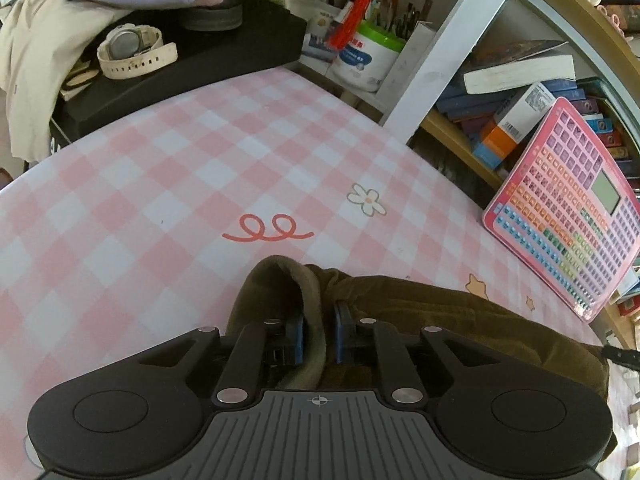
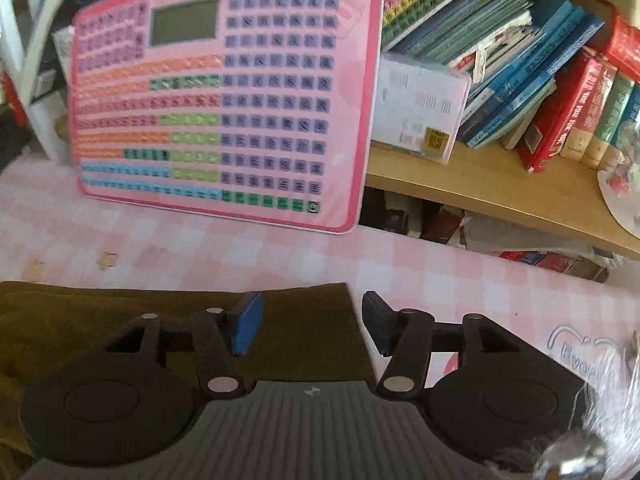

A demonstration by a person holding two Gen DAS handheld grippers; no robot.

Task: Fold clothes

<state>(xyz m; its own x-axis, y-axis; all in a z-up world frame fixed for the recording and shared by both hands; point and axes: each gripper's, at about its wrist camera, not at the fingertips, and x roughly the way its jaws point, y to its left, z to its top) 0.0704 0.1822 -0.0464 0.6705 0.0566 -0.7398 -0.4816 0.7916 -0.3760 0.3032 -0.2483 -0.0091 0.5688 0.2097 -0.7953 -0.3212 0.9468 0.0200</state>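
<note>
The olive-brown garment (image 1: 460,320) lies low in the left wrist frame on the pink checked tablecloth (image 1: 160,200); the left gripper (image 1: 319,334) pinches a raised fold of it between its blue pads. A white watch (image 1: 132,50) sits upper left, a pink button board (image 1: 568,216) at right.

In the right wrist view, the garment (image 2: 120,320) fills the lower left. The right gripper (image 2: 312,326) stands open over its right edge, holding nothing. The pink button board (image 2: 224,96) leans against bookshelves (image 2: 500,184) above.

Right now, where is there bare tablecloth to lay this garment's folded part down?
The widest bare patch of tablecloth lies ahead of the left gripper, between the brown garment and the black box. A narrower strip lies between the garment and the pink keyboard toy. The shelf side is crowded.
</note>
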